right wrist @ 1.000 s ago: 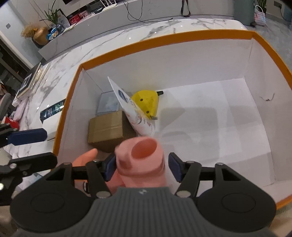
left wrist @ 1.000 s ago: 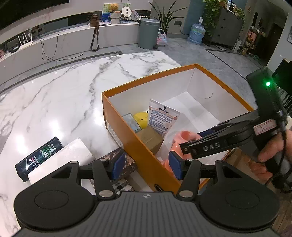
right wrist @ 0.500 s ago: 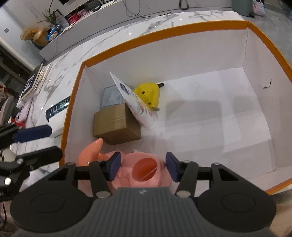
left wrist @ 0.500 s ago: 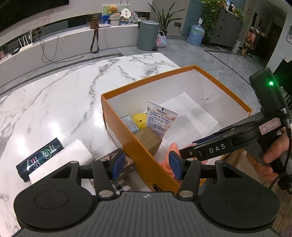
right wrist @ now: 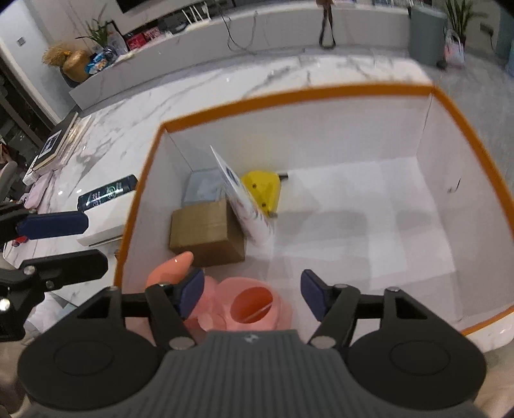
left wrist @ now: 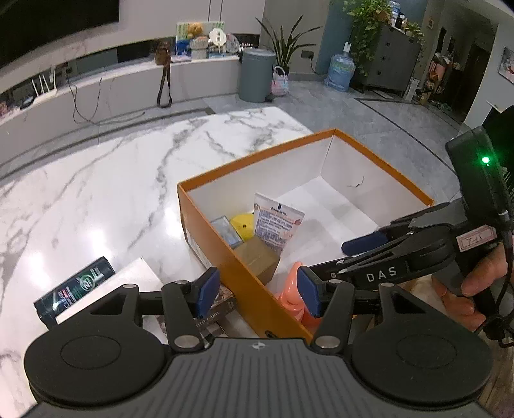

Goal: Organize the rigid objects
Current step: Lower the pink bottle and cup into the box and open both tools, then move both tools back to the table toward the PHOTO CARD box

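Hand [left wrist: 462, 286] — left wrist view only

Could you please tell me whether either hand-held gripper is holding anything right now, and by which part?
Nothing is held. The right hand-held gripper is opening above the pink toy in the box; the left hand-held gripper is empty.

This is a home living room. A white marble table [left wrist: 106, 180] stands before a long low media shelf [left wrist: 106, 90] with a dark television [left wrist: 57, 22] above it. On the shelf sit a router [left wrist: 43, 86], a stuffed toy [left wrist: 192, 32] and cables. Beyond are a grey bin [left wrist: 257, 74], potted plants [left wrist: 287, 45], a water jug [left wrist: 340, 69] and a grey drawer cabinet [left wrist: 392, 61].
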Demonstrator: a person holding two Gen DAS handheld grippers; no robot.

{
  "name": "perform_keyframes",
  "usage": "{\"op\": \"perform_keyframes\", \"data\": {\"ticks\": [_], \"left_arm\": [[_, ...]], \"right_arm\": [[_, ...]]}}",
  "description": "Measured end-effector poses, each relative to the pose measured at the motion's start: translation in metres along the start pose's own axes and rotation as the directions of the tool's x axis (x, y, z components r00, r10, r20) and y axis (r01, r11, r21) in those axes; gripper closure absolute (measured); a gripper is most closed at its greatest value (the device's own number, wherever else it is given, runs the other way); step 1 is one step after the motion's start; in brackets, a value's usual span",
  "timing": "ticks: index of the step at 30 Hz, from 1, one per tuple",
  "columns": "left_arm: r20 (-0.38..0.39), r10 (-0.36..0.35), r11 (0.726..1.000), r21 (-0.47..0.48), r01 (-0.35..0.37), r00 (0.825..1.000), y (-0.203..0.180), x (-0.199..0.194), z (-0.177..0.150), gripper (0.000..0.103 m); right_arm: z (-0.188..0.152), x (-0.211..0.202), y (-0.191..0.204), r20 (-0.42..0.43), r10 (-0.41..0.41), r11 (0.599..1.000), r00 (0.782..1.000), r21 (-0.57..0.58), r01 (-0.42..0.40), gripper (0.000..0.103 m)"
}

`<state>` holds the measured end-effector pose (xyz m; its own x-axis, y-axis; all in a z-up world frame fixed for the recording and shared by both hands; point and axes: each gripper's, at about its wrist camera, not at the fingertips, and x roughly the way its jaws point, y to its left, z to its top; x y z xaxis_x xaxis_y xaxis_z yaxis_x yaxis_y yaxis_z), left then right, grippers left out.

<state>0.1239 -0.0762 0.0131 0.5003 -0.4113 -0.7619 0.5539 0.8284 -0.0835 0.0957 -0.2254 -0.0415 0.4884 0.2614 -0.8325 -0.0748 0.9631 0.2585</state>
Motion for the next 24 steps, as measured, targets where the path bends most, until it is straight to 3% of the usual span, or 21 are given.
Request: {"op": "perform_keyframes", "data": {"ticks": [6, 16, 18, 22, 24], "left_arm": [[0.056, 0.029, 1.000, 0.006, -0.030, 0.998, -0.001, -0.017, 0.001, 0.038], [0.117, 0.066, 0.996, -0.071, -0.058, 0.991, 0.024, -0.042, -0.012, 0.039], [0.120, 0.061, 0.994, -0.094, -0.050, 0.991, 0.032, -0.046, -0.016, 0.039], [0.112, 0.075, 0.993, -0.100, -0.064, 0.991, 0.045, -0.049, -0.024, 0.040], [0.106, 0.075, 0.993, -0.103, -0.064, 0.992, 0.052, -0.050, -0.030, 0.040]], "right_arm": [[0.001, -0.025, 0.022, 0.121, -0.010, 0.994, 0.993, -0.109, 0.023, 0.026], [-0.004, -0.039, 0.076, 0.290, 0.014, 0.958, 0.957, -0.279, 0.071, 0.014], [-0.005, -0.036, 0.089, 0.293, 0.013, 0.941, 0.956, -0.327, 0.087, 0.013], [-0.006, -0.028, 0.108, 0.250, 0.093, 0.921, 0.964, -0.389, 0.012, 0.013], [-0.006, -0.020, 0.120, 0.214, 0.096, 0.910, 0.972, -0.415, 0.002, 0.013]]}}
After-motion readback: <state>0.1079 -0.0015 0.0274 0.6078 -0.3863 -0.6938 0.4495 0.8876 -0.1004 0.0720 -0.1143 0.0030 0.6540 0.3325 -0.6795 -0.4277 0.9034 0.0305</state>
